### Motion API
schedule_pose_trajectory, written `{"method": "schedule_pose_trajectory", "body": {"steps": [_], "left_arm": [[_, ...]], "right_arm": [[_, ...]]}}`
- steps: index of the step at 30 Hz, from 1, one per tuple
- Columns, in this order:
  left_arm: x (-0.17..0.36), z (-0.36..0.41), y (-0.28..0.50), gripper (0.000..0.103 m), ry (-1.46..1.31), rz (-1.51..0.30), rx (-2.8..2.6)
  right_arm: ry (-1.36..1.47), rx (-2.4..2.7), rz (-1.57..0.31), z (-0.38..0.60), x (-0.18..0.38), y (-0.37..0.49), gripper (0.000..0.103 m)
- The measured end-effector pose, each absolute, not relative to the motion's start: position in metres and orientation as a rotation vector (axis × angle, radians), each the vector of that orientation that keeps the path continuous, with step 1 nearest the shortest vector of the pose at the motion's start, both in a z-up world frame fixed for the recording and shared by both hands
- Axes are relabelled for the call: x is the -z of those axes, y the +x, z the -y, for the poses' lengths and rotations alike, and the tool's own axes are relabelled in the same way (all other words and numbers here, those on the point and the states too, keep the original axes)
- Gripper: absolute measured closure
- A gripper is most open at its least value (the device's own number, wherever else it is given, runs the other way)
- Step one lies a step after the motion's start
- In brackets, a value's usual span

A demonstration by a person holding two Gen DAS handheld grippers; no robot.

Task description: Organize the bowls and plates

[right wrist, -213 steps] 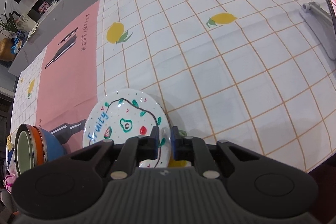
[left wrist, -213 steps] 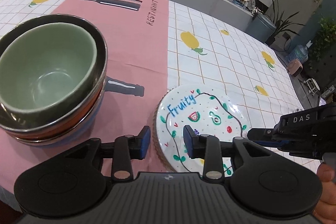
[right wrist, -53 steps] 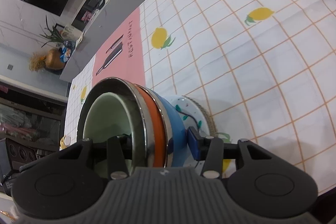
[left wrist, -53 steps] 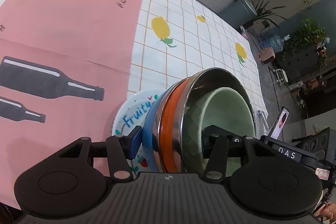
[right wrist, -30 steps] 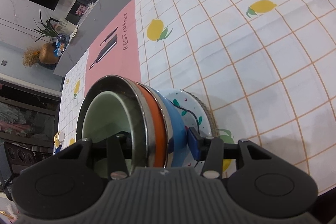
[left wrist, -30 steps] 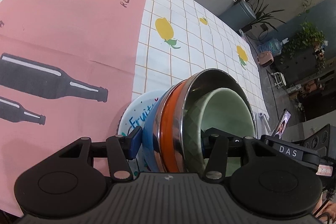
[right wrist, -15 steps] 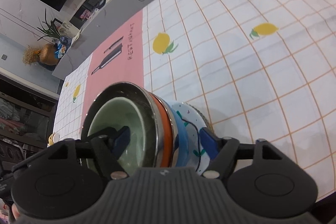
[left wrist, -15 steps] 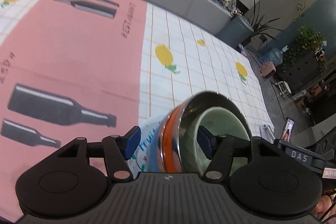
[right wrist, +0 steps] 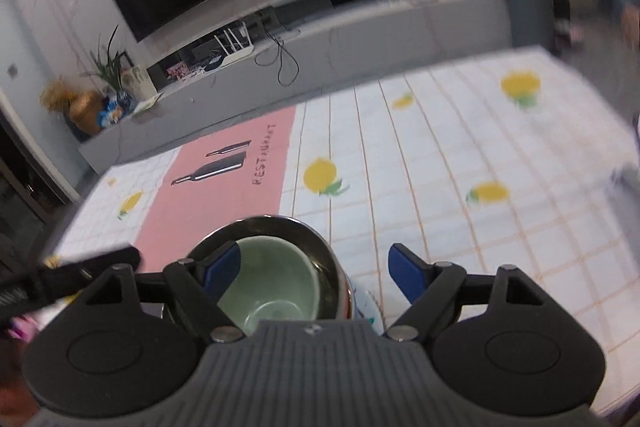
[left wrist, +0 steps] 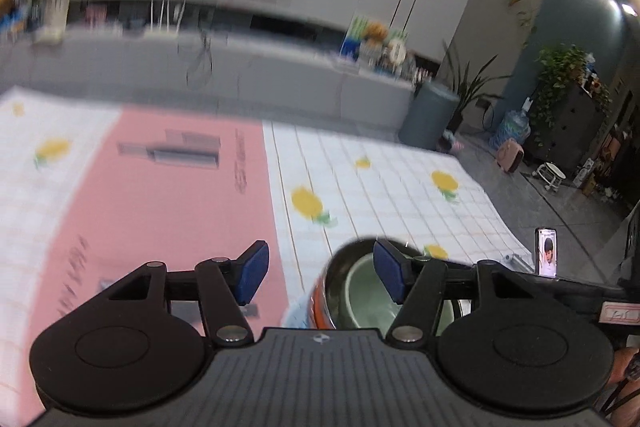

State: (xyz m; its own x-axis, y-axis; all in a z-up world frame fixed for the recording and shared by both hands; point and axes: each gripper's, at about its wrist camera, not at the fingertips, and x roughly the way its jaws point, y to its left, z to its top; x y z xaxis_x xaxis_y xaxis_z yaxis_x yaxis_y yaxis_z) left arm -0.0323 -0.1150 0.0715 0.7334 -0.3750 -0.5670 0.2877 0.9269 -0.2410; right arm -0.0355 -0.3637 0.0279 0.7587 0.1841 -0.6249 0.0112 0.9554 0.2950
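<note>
A stack of nested bowls [right wrist: 276, 279] stands upright on the white "Fruity" plate [right wrist: 366, 303], of which only a sliver shows. The stack has a pale green bowl inside a steel bowl, with orange and blue bowls below. In the left wrist view the stack [left wrist: 360, 295] sits low, right of centre. My left gripper [left wrist: 318, 273] is open and raised above the stack's left rim. My right gripper [right wrist: 314, 269] is open, its jaws wide apart over the stack's right rim. Neither holds anything.
The table wears a white checked cloth with lemons [right wrist: 440, 187] and a pink panel with bottle prints [left wrist: 160, 195]. A phone on a stand [left wrist: 546, 257] is at the right edge. A grey counter [right wrist: 320, 39] lies beyond the table.
Both grippers have opened, let go of the bowl stack and lifted away, tilting up toward the room. The stack now rests upright on the plate.
</note>
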Motion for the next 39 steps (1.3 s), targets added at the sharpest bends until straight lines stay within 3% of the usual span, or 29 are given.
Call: {"method": "schedule_pose_trajectory", "body": {"steps": [9,15,20,24,30,39], "left_arm": [[-0.118,0.118,-0.091,0.032,0.084,-0.403,0.288],[-0.117,0.121,-0.132,0.032,0.241,-0.33,0.246],[-0.095,0.124,-0.157,0.03,0.299,-0.342,0.224],[-0.074,0.118,-0.159,0.03,0.255,-0.452,0.208],[-0.048,0.106,-0.155,0.03,0.236,-0.586,0.167],[-0.028,0.096,-0.151,0.03,0.233,-0.65,0.16]], "right_arm": [[0.057,-0.14,-0.538,0.321,-0.082,-0.095,0.023],[-0.024,-0.175,-0.486,0.308,-0.097,-0.141,0.023],[-0.078,-0.188,-0.494,0.293,-0.084,-0.171,0.023],[-0.114,-0.188,-0.538,0.28,-0.066,-0.183,0.022],[-0.124,-0.166,-0.638,0.269,-0.033,-0.181,0.023],[-0.117,-0.139,-0.694,0.269,-0.014,-0.173,0.023]]}}
